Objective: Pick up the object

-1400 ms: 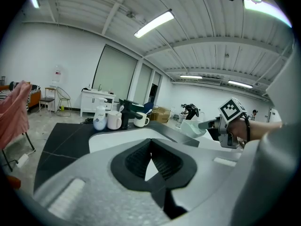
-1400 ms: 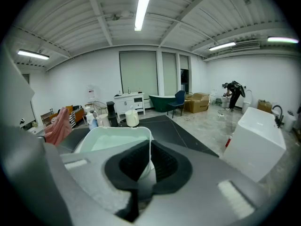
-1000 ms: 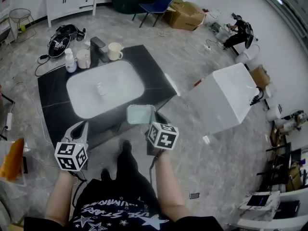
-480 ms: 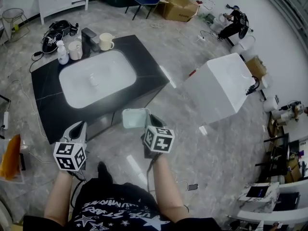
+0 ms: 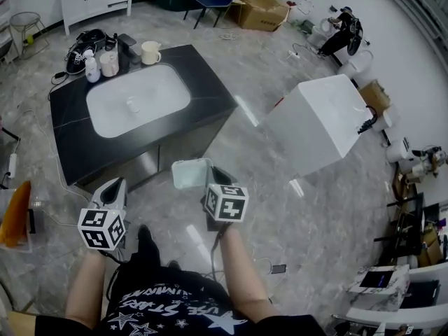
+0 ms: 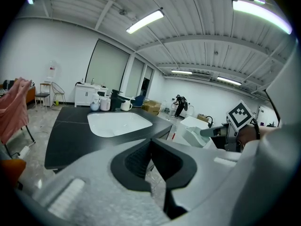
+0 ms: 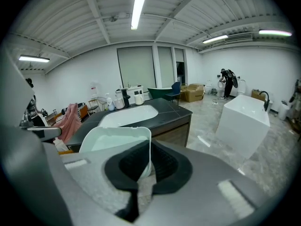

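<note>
R gripper (image 5: 210,179) fingers clamped on rim wall of pale plastic tub (image 5: 187,174); L gripper (image 5: 112,189) fingers together, empty. Tub prob. light, stiff, slick.

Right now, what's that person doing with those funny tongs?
A person stands near a black counter with a white sink, holding tongs in each hand. The right tongs are shut on the rim of a pale tub, held up in the air. The left tongs are shut with nothing in them.
</note>
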The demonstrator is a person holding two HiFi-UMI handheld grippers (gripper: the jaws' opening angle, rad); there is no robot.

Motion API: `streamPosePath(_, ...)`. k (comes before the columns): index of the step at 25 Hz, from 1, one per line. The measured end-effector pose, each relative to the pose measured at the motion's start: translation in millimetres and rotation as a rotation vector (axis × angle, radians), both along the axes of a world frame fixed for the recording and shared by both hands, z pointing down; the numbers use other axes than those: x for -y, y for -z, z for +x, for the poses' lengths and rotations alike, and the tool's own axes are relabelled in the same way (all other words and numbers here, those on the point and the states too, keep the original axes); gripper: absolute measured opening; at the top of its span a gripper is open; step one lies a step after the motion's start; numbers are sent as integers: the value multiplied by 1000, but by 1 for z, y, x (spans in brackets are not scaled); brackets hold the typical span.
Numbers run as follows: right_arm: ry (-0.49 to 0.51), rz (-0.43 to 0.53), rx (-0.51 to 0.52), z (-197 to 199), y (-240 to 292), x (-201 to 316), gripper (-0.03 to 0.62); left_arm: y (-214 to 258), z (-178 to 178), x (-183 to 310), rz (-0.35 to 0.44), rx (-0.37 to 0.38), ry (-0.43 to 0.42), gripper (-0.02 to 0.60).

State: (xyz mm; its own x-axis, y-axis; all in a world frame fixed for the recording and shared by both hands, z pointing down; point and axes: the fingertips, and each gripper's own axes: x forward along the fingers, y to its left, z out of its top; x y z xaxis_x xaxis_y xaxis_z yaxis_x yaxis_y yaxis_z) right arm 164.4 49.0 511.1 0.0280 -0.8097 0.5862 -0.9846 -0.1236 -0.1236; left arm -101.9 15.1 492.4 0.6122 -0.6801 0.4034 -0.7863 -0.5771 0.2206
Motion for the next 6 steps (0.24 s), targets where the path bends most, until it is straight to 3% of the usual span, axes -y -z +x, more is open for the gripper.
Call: streamPosePath(6,16,12,3,1,7,-42,11,2,-6,-46,-8,2,29,9)
